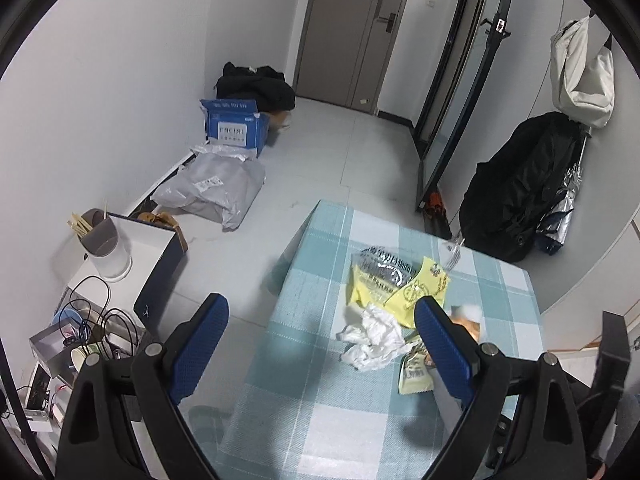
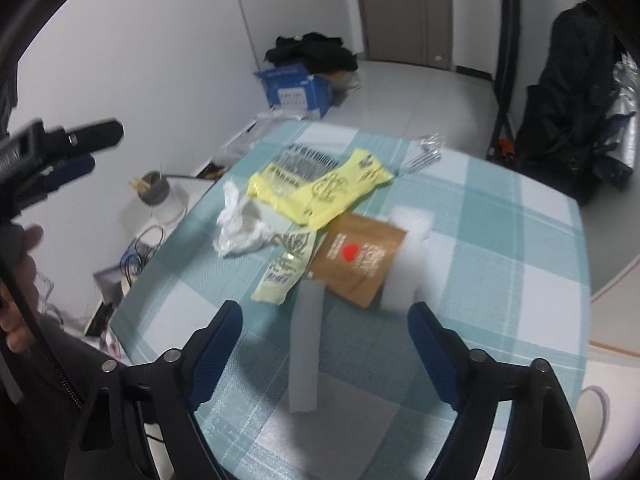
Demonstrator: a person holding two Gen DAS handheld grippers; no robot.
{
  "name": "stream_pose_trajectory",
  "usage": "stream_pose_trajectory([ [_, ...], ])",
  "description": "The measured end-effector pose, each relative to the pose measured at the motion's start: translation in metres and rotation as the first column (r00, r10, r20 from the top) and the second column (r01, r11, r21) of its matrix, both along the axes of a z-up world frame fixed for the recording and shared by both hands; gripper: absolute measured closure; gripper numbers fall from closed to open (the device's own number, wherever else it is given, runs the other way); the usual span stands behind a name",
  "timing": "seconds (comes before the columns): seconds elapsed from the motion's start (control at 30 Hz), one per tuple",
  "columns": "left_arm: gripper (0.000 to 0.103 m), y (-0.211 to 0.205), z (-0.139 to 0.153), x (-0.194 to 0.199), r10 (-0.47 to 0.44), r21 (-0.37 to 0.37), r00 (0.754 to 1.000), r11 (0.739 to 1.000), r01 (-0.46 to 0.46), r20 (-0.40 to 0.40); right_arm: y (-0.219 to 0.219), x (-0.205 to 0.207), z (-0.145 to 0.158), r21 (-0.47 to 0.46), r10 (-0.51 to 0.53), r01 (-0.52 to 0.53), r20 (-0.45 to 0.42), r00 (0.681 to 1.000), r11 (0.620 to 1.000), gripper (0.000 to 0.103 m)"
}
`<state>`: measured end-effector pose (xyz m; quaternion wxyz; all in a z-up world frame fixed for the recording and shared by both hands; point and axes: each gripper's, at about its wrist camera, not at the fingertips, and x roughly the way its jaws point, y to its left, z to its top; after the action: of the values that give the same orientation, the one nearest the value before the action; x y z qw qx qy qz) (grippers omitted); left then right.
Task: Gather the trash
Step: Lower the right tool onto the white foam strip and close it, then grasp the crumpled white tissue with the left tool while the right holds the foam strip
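Lying lengthwise, grey strip (image 2: pixel 306 344) points toward the trash pile (image 2: pixel 316 196) (tabletop).

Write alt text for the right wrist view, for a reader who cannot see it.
The open right gripper hovers, holding nothing, over a checked table strewn with trash: a grey strip, a brown pouch, a yellow bag, crumpled tissue and white foam. The left gripper shows at the left edge, above a cluttered floor.

My home room: checked tablecloth (image 1: pixel 304 360) before me, coats on a rack (image 1: pixel 520 184), parcels (image 1: pixel 212 192) on the tiled floor (image 1: pixel 340 148).
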<state>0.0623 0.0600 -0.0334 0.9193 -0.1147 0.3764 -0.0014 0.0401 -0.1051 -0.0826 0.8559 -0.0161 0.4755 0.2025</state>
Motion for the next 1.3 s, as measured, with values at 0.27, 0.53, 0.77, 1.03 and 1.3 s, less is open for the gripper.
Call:
stream_pose_trajectory([
  [0.27,0.011,0.002,-0.004,-0.001,-0.005,0.055,1.0,0.998,0.005,0.0,0.018,0.004,-0.025,-0.026,0.029,-0.029,-0.03,0.999,0.999,0.047],
  [0.53,0.011,0.008,-0.009,0.004,0.002,0.027,1.0,1.0,-0.001,-0.027,0.03,0.001,-0.035,-0.065,0.058,-0.059,-0.027,0.998,0.996,0.074],
  [0.77,0.011,0.005,-0.012,0.003,-0.017,0.026,0.999,0.999,0.018,-0.037,0.031,-0.002,-0.037,-0.078,0.077,-0.079,-0.026,0.997,0.994,0.085],
  [1.03,0.011,0.005,-0.015,0.007,-0.037,-0.016,0.997,0.999,0.036,-0.066,0.029,-0.01,-0.034,-0.074,0.095,-0.097,-0.034,0.995,0.992,0.09],
  [1.3,0.011,-0.001,-0.014,0.008,-0.053,-0.035,0.996,0.998,0.05,-0.078,0.012,-0.026,-0.021,-0.072,0.109,-0.113,-0.065,0.992,0.991,0.09],
])
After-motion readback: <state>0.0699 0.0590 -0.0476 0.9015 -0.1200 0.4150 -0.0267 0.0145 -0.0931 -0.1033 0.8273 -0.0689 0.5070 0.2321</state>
